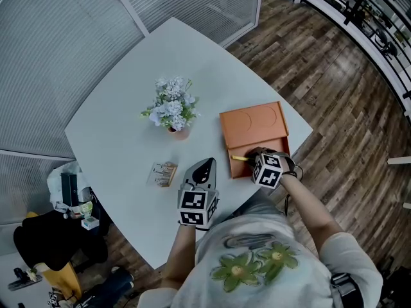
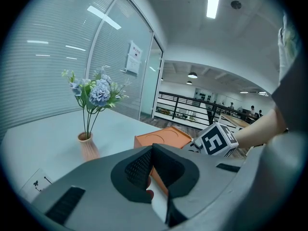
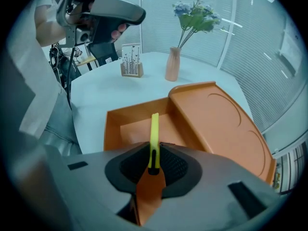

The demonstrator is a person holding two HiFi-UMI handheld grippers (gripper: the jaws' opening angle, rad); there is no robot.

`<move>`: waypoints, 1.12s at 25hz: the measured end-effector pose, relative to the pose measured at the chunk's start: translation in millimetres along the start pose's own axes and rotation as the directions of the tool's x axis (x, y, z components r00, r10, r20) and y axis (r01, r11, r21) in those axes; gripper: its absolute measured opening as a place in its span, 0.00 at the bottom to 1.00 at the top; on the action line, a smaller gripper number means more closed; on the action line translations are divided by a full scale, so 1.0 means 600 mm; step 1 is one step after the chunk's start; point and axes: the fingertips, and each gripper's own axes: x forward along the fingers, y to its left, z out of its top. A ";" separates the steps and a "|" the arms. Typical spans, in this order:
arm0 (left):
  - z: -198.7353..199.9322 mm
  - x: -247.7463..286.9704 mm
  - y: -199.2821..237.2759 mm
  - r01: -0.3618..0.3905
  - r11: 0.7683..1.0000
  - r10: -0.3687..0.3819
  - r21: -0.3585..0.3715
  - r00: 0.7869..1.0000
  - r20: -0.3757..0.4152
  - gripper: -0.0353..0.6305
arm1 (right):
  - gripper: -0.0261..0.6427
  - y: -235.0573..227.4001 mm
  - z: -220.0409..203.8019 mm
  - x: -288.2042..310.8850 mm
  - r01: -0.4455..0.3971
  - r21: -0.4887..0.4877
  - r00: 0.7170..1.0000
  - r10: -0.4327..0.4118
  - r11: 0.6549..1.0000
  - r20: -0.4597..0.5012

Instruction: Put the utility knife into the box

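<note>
An orange box (image 1: 276, 144) lies open at the table's right edge, with its lid (image 1: 252, 122) folded back flat. My right gripper (image 1: 252, 158) is shut on a yellow utility knife (image 1: 239, 158). In the right gripper view the utility knife (image 3: 154, 129) sticks out forward from my right gripper (image 3: 154, 160) and hangs just above the box's tray (image 3: 126, 129). My left gripper (image 1: 204, 169) hovers over the table left of the box, jaws together with nothing between them. The left gripper view shows my left gripper (image 2: 153, 153) facing the box (image 2: 161, 139).
A small vase of pale blue flowers (image 1: 172, 108) stands mid-table behind the box. A little wooden card stand (image 1: 163, 173) sits left of my left gripper. The white table (image 1: 128, 146) ends just past the box on the right. Bags and clutter (image 1: 64, 223) lie on the floor at left.
</note>
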 end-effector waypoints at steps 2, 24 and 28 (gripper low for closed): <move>0.001 0.000 0.002 -0.004 1.000 0.004 -0.002 1.000 0.002 0.06 | 0.15 0.001 -0.002 0.003 -0.007 -0.010 1.000 0.007 1.000 -0.010; -0.006 0.005 0.001 -0.005 1.000 0.005 -0.004 1.000 -0.018 0.06 | 0.18 0.008 -0.024 0.029 -0.043 -0.046 0.993 0.037 0.998 -0.110; -0.006 0.009 -0.005 0.008 1.000 -0.008 -0.002 1.000 -0.020 0.06 | 0.20 0.010 -0.019 0.024 -0.048 -0.027 0.994 0.045 0.998 -0.100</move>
